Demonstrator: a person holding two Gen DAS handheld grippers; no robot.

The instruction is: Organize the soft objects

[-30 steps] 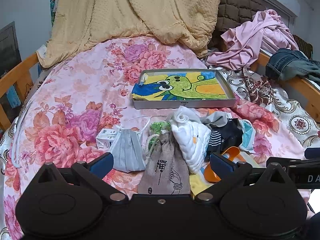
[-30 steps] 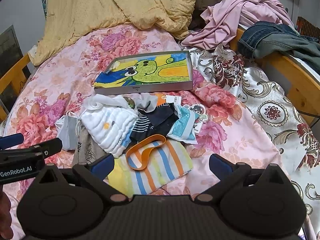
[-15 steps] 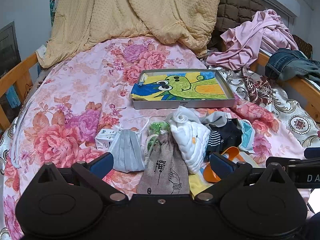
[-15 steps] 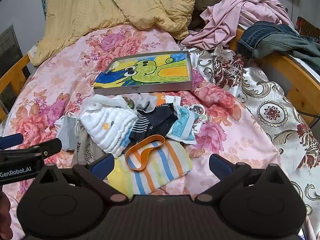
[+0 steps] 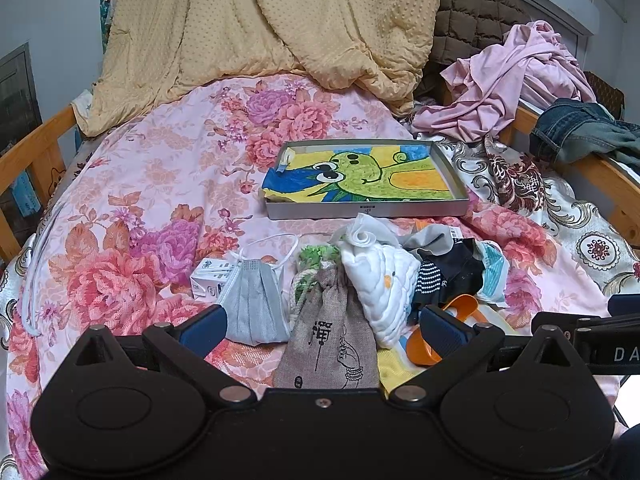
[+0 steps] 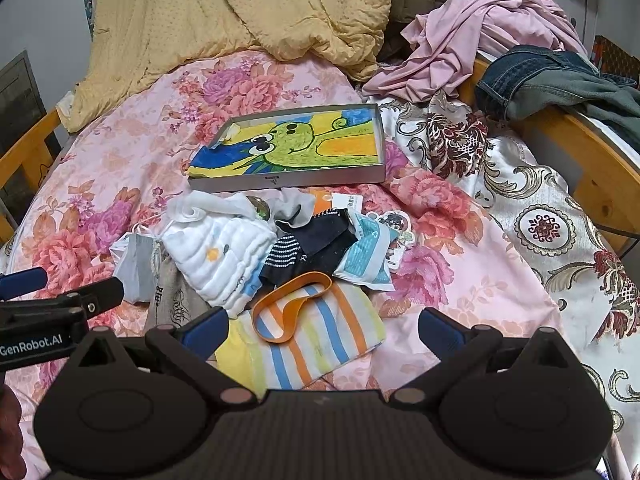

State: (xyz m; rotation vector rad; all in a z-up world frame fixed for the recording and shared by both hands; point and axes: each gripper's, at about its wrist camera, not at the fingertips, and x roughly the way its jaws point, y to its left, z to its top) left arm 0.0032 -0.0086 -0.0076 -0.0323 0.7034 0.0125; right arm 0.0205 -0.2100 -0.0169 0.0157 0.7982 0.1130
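Note:
A pile of soft things lies on the floral bed: a grey face mask [image 5: 254,304], a linen drawstring pouch [image 5: 328,336], a white quilted cloth [image 5: 380,280] [image 6: 220,256], dark socks [image 5: 444,276] [image 6: 316,240] and a striped cloth with an orange band [image 6: 308,328]. A grey tray [image 5: 366,211] [image 6: 280,179] lined with a cartoon towel sits just beyond the pile. My left gripper [image 5: 320,330] is open and empty, over the mask and pouch. My right gripper [image 6: 322,328] is open and empty, over the striped cloth.
A yellow blanket [image 5: 260,24] is heaped at the headboard. Pink clothing [image 6: 472,28] and jeans [image 6: 556,80] lie on the right wooden rail [image 6: 592,160]. A small white box [image 5: 210,278] lies left of the mask. A light-blue packet [image 6: 366,258] lies right of the socks.
Both grippers have edged slightly forward toward the pile. Nothing on the bed has moved and both grippers stay open.

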